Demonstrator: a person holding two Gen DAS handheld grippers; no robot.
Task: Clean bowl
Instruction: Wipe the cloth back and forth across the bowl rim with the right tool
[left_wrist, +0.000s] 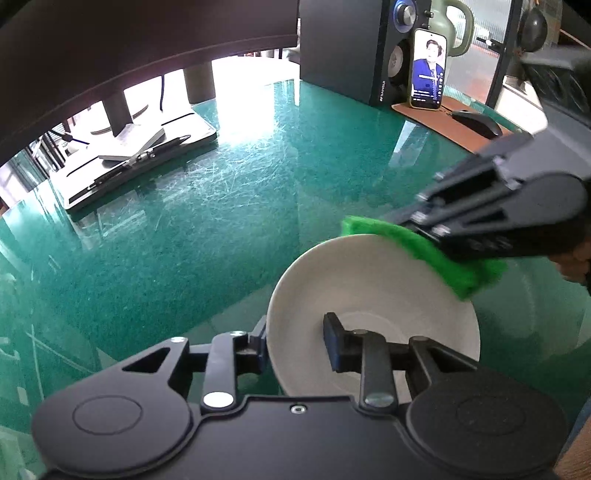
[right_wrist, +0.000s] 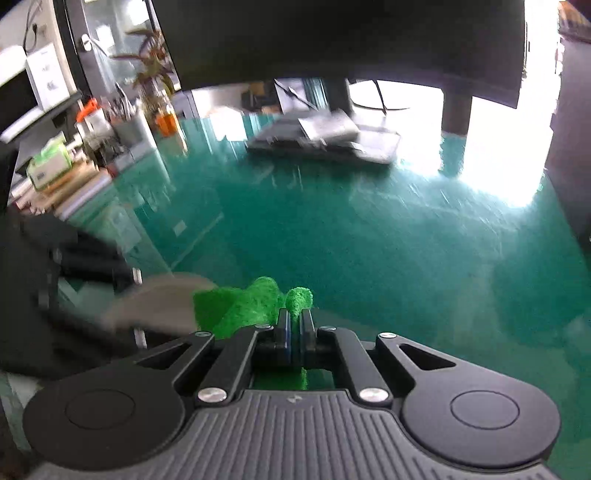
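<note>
A white bowl (left_wrist: 373, 291) is tilted above the green glass table, its inside facing up. My left gripper (left_wrist: 295, 339) is shut on the bowl's near rim, one finger outside and one inside. My right gripper (left_wrist: 424, 225) comes in from the right, shut on a green scouring pad (left_wrist: 413, 245) that lies over the bowl's far rim. In the right wrist view my right gripper (right_wrist: 294, 325) pinches the pad (right_wrist: 251, 306), and the bowl (right_wrist: 159, 302) shows blurred at the left.
A monitor stand with pens on it (left_wrist: 140, 151) sits at the back left. A black speaker (left_wrist: 347, 48), a phone (left_wrist: 428, 70) and a mouse (left_wrist: 476, 122) on a brown mat stand at the back right. Desk clutter (right_wrist: 74, 155) lies beyond the table's left edge.
</note>
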